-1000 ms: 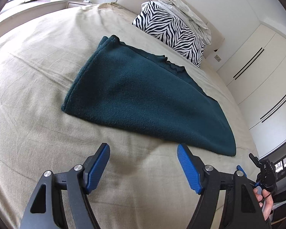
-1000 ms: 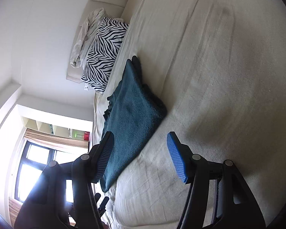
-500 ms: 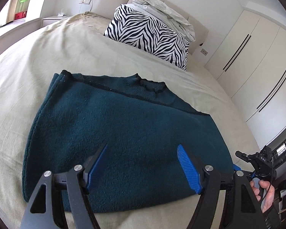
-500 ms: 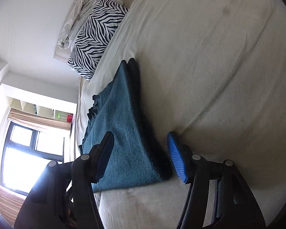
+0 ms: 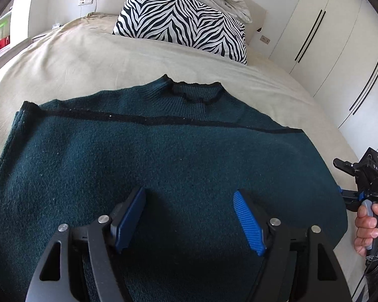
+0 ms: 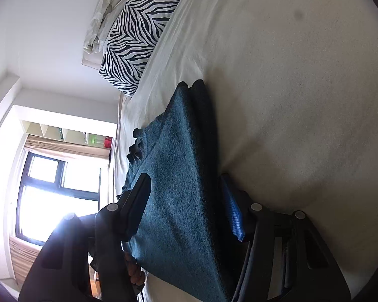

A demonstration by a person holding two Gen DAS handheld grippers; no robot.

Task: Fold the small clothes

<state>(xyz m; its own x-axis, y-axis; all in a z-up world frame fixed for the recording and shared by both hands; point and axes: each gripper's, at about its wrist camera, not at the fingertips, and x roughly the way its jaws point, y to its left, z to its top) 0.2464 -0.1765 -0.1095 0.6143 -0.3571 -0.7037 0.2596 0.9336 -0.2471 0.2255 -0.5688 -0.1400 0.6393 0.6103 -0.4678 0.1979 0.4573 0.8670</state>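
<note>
Sweater (image 5: 163, 166) near edge lies between both wide hand-held grippers (image 5: 189, 216) (image 6: 186, 206), bed (image 6: 302, 88) beyond.

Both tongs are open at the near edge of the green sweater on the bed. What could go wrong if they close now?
1. The right tongs straddle the stacked edge of the sweater; closing may catch only the upper layer, so the fold could slide apart.
2. The left tongs hover over the middle of the cloth, not its hem; they might pinch a bump.
3. One finger lies near the bedsheet and may grab it too.
</note>
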